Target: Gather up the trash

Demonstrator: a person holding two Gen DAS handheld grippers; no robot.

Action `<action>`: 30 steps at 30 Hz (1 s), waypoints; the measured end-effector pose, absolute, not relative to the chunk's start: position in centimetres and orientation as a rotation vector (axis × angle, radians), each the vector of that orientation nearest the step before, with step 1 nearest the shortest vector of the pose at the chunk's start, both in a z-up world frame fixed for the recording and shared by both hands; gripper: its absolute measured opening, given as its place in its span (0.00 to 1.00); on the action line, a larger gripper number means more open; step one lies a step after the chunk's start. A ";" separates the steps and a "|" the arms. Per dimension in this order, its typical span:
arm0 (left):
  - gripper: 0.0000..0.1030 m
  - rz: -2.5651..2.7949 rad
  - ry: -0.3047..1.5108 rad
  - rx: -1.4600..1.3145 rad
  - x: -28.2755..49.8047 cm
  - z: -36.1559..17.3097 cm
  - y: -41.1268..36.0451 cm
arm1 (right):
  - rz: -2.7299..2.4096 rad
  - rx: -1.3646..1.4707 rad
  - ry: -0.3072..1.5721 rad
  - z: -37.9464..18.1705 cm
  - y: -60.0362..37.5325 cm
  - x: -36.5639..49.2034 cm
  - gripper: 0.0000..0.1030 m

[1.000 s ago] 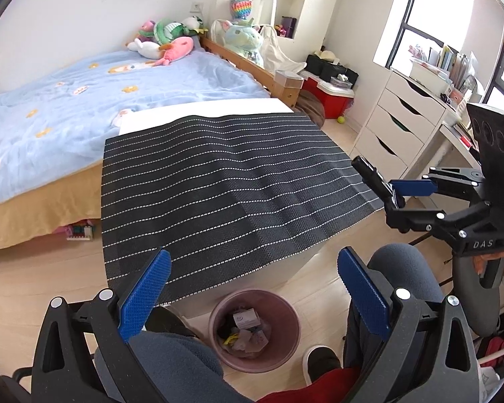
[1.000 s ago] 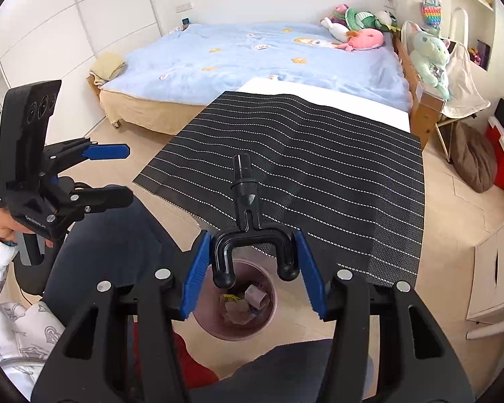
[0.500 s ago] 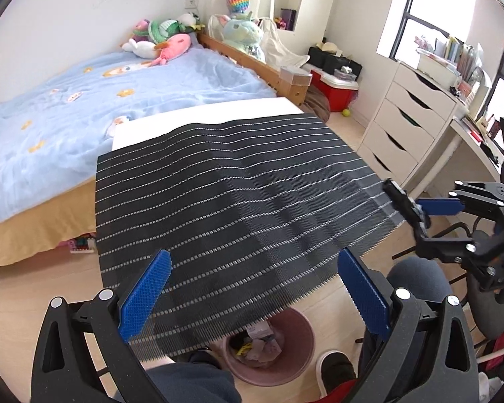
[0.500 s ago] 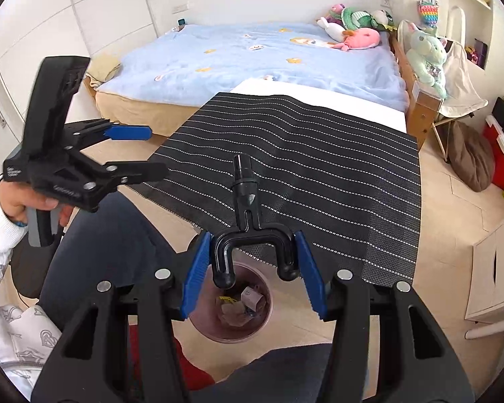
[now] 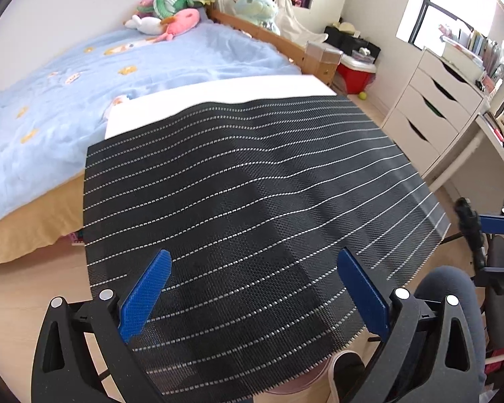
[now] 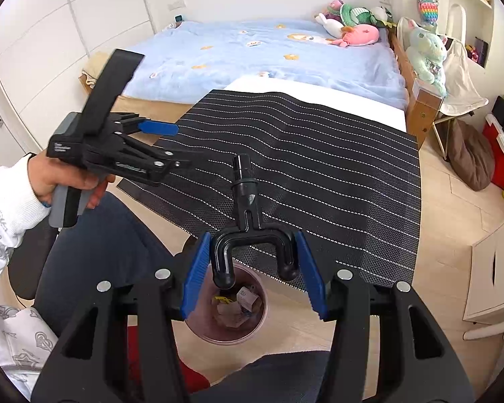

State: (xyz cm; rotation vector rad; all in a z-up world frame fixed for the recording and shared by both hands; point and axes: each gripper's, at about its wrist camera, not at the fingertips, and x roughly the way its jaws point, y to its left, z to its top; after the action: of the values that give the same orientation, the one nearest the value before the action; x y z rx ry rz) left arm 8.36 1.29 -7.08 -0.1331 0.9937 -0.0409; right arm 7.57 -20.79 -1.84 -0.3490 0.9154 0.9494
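Observation:
A pink round trash bin [image 6: 201, 322] with several scraps inside stands on the floor below the table's near edge; only its rim [image 5: 295, 384] shows in the left wrist view. My right gripper [image 6: 253, 272] is shut on a black Y-shaped plastic piece [image 6: 248, 221], held above the bin. My left gripper [image 5: 252, 292] is open and empty over the striped mat; it also shows in the right wrist view [image 6: 174, 147]. The right gripper shows at the right edge of the left wrist view [image 5: 480, 235].
A black white-striped mat [image 5: 238, 201] covers a white table [image 5: 205, 97]. A blue bed [image 6: 258, 57] with plush toys lies behind. White drawers [image 5: 433, 107] and a red box [image 5: 356, 74] stand right. My legs [image 6: 100, 245] sit near the bin.
My left gripper has risen and moved forward over the mat, so the bin has nearly left its view. The right gripper holds the black piece in about the same place.

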 end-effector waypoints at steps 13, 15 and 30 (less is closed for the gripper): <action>0.00 -0.038 1.036 -0.107 7.7 -7.8 1.2 | 0.941 -0.346 0.918 -2.2 -20.5 8.2 0.50; 0.00 -0.035 1.025 -0.105 7.4 -7.5 1.1 | 0.942 -0.346 0.918 -2.2 -20.5 8.2 0.50; 0.00 -0.054 0.946 -0.101 4.8 -4.2 0.2 | 0.946 -0.349 0.891 -1.3 -20.3 8.3 0.50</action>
State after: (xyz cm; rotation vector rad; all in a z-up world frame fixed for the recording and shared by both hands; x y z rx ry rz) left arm 4.84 0.18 -4.18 -0.1013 0.9457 -0.0536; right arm 8.34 -20.28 -1.34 -0.3488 0.8908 0.9463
